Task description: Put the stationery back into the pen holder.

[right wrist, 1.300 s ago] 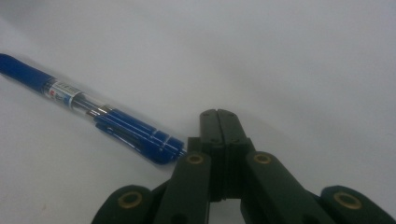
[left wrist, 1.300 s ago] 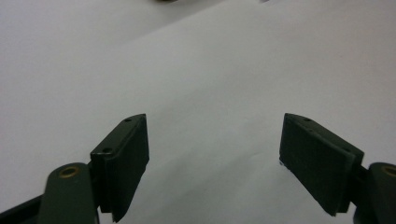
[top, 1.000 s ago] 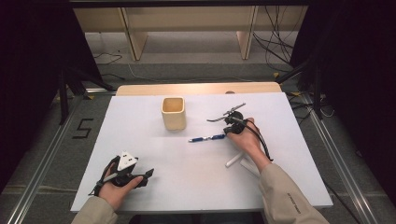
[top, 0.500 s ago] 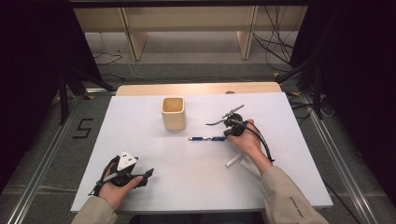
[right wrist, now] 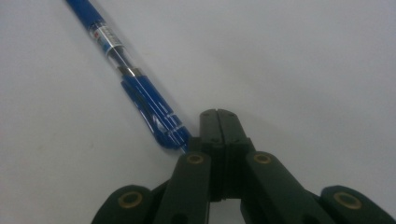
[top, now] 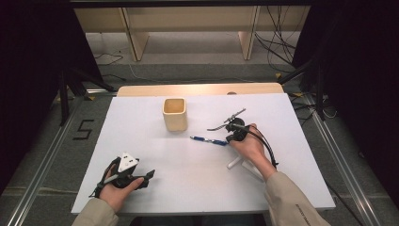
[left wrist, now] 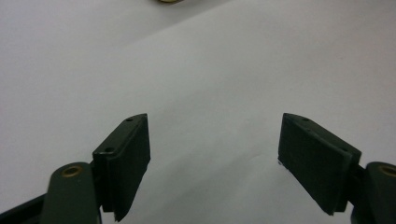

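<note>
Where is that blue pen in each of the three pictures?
High view: the blue pen lies on the white table right of centre, between the beige cup and the right gripper.
Left gripper view: not in it.
Right gripper view: the pen runs from the top left down to the shut jaws.
Shared landmark: the white table.

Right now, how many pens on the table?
1. A blue pen lies flat on the white table, between the tan cup and the right gripper, whose shut jaws sit at its capped end. The cup's inside can't be fully seen.
</note>
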`<action>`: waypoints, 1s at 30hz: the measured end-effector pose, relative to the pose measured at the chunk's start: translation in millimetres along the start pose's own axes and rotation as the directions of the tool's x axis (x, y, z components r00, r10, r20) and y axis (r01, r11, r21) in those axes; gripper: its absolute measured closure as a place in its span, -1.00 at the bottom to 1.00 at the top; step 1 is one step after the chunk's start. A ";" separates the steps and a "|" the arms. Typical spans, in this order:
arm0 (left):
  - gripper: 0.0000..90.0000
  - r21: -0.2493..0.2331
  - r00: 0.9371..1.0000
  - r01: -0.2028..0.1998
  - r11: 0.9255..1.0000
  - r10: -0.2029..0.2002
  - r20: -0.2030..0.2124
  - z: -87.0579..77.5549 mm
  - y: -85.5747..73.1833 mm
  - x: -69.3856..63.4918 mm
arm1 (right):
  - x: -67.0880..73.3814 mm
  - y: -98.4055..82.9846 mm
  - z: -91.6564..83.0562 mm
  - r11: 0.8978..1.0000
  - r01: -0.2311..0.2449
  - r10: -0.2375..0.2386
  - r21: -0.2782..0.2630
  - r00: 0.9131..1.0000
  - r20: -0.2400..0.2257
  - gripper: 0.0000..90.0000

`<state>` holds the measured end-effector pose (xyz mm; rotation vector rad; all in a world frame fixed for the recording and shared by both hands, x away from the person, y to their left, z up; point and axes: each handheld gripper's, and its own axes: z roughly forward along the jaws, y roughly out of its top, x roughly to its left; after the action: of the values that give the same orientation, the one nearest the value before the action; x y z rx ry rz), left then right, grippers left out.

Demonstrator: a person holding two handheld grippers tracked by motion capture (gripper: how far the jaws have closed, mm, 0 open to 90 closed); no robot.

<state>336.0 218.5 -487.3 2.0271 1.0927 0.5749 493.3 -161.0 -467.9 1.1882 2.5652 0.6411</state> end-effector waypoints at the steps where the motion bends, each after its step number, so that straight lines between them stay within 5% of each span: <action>1: -0.44 -0.001 1.000 0.002 1.000 -0.002 0.000 0.0 0.0 0.0 | 1.0 -1.0 -0.5 1.000 -0.005 0.005 0.001 1.000 0.000 1.00; 30: -0.44 0.003 1.000 0.000 1.000 0.000 0.004 0.5 0.1 -0.2 | 8.1 -8.4 -4.6 1.000 -0.009 0.009 0.000 1.000 -0.002 1.00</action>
<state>336.3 218.0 -487.5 2.0297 1.0922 0.5693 480.8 -161.0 -468.2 1.2002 2.5624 0.6449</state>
